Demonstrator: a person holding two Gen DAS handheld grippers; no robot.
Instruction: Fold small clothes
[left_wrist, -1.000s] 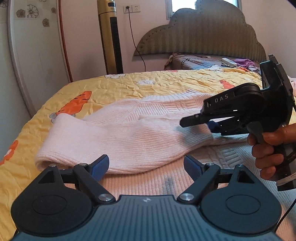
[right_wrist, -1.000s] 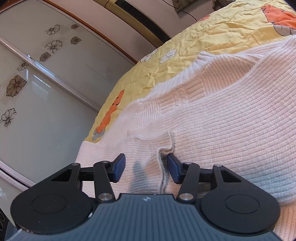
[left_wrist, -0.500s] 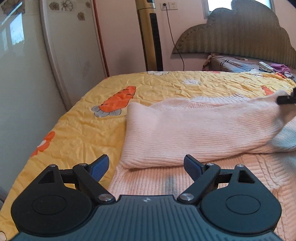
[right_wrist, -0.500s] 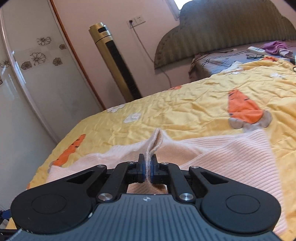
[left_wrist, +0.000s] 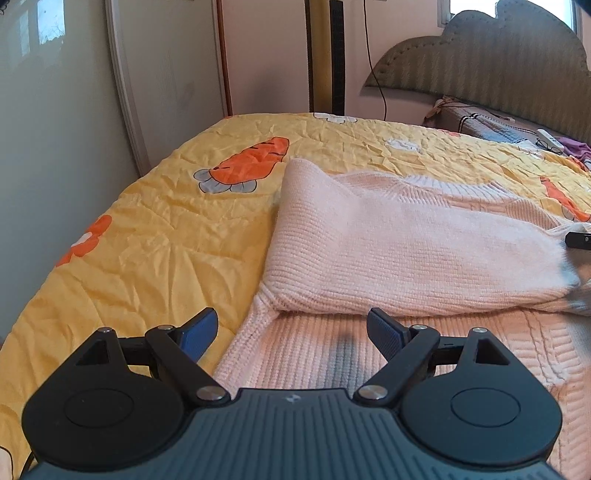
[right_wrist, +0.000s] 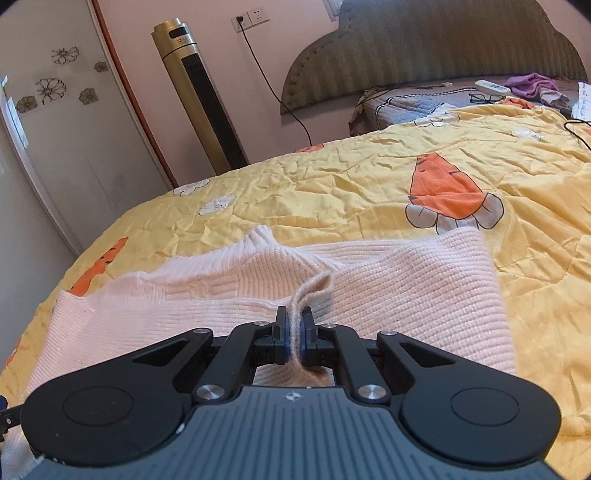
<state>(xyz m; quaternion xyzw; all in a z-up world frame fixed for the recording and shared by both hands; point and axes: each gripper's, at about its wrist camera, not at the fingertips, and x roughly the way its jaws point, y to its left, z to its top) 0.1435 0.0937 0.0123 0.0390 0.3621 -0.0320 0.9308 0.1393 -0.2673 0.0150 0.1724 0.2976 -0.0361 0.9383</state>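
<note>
Pink knit — one sweater (right_wrist: 388, 291), pinched

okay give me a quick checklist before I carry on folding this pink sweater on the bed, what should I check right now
1. Right gripper shut on the pink sweater: ok, a pinched ridge of knit sits between its pads.
2. Left gripper free to take a second hold: ok, jaws wide, nothing between them.
3. Sleeve lying across the sweater's body: ok, it lies folded over the front.
4. Near left edge of the sweater within the left gripper's line: ok, it lies just ahead of the fingers.
5. Yellow bedspread around the sweater: ok, wrinkled, with no loose item near the knit.
6. Right side of the sweater flat: cannot tell, mostly out of view.
</note>
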